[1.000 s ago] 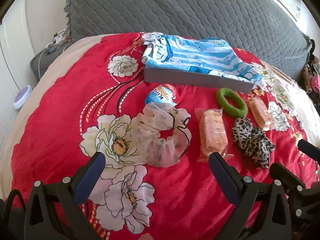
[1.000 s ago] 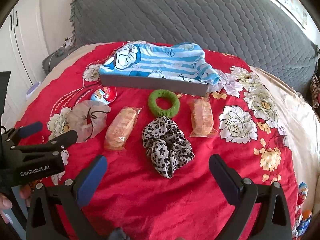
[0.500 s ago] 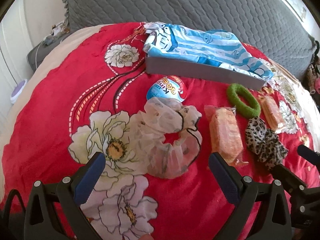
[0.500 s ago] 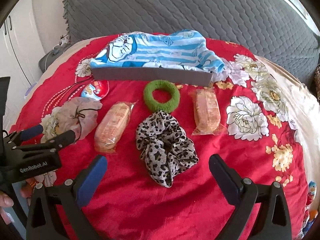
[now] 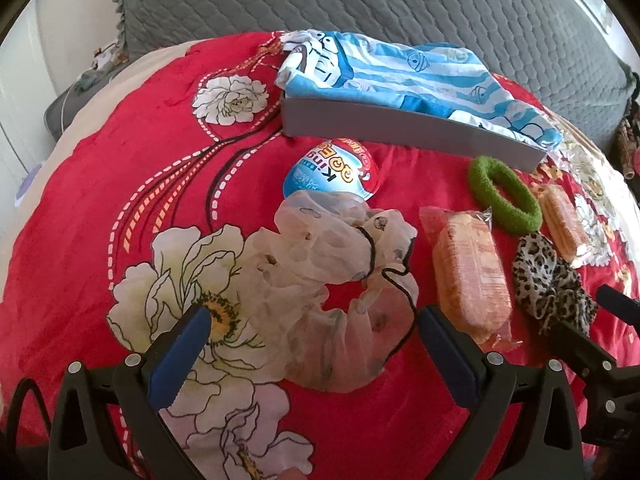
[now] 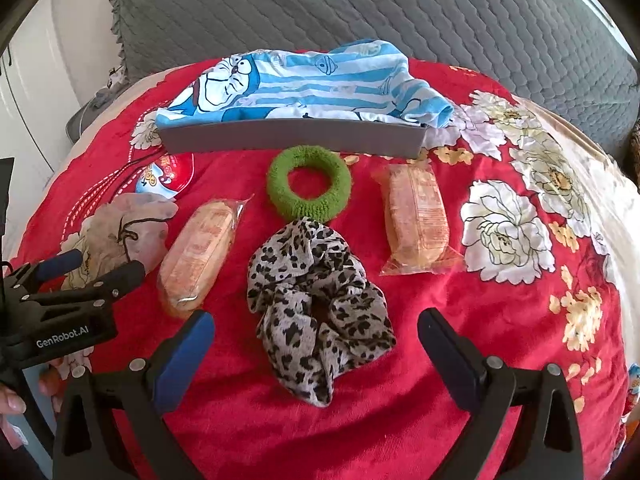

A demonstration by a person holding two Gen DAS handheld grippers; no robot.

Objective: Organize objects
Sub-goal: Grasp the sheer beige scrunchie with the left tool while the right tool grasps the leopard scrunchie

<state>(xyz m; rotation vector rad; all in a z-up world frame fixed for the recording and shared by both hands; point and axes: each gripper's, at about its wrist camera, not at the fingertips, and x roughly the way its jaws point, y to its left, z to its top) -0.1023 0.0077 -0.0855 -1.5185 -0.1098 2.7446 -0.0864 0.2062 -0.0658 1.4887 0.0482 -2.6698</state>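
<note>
My left gripper (image 5: 316, 316) is open, its fingers straddling a sheer cream scrunchie (image 5: 340, 280) on the red bedspread. Beyond it lies a blue and red chocolate egg (image 5: 332, 170). My right gripper (image 6: 316, 320) is open around a leopard-print scrunchie (image 6: 316, 300). A green scrunchie (image 6: 308, 188) lies just past it, flanked by two wrapped snack packs (image 6: 200, 252) (image 6: 418, 216). A grey box (image 6: 292, 140) lined with a blue striped cloth (image 6: 304, 84) stands behind them all. The left gripper (image 6: 96, 272) shows at the right wrist view's left edge.
The red flowered bedspread (image 6: 500, 300) covers a bed with a grey quilted headboard (image 6: 360, 8) at the back. A grey bedside object (image 5: 64, 108) and a white wall stand to the left. More small packets (image 6: 632, 384) lie at the bed's right edge.
Both grippers have moved forward and down. The cream scrunchie now sits between the left fingers and the leopard scrunchie between the right fingers. Nothing on the bed has shifted.
</note>
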